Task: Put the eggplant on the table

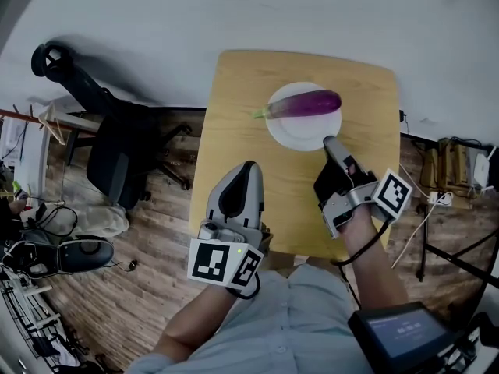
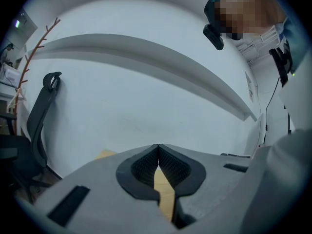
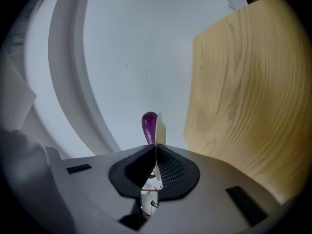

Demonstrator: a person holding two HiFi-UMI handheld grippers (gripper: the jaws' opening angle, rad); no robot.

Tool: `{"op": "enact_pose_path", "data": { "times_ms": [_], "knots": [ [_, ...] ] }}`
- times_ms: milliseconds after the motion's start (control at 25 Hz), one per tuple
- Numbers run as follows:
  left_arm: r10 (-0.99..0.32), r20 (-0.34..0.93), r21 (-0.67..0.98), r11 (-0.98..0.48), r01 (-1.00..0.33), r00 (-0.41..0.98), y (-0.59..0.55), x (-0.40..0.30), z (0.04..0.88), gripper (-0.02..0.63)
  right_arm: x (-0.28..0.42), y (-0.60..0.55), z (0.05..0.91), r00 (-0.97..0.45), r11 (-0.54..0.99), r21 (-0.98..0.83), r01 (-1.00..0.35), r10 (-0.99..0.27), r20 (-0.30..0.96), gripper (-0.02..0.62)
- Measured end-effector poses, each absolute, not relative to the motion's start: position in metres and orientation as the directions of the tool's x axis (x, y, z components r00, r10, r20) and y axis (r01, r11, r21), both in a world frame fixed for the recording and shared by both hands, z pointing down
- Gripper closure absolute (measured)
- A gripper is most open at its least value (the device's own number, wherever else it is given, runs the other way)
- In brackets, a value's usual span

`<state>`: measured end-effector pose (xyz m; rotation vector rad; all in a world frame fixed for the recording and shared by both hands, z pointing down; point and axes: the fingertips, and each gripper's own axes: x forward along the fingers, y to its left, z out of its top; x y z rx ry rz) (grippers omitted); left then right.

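Eggplant lies on the white plate on the counter in the head view, long axis across the frame, stem left, rounded end right; the right claw sits just beside the plate, the left claw nearer the person. Left gripper view: jaws together, empty. Right gripper view: jaws together, nothing held, eggplant ahead. Approach step, I judge; next the right claw must open around it

The left hand-held gripper points forward, jaws together and holding nothing, and beside it the right hand-held gripper, turned on its side, pinches the rim of the plate.
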<state>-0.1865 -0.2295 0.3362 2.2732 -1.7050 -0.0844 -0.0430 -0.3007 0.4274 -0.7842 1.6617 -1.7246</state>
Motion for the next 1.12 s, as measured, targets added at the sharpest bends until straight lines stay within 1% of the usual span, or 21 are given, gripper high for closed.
{"op": "enact_pose_path", "data": {
  "times_ms": [1120],
  "knots": [
    [-0.920,0.191,0.301,-0.278,-0.912,0.343,-0.245,-0.180,0.374,0.598,-0.036,-0.312,0.473,-0.613,-0.069,-0.997,0.037,-0.789,0.032,0.588]
  ]
}}
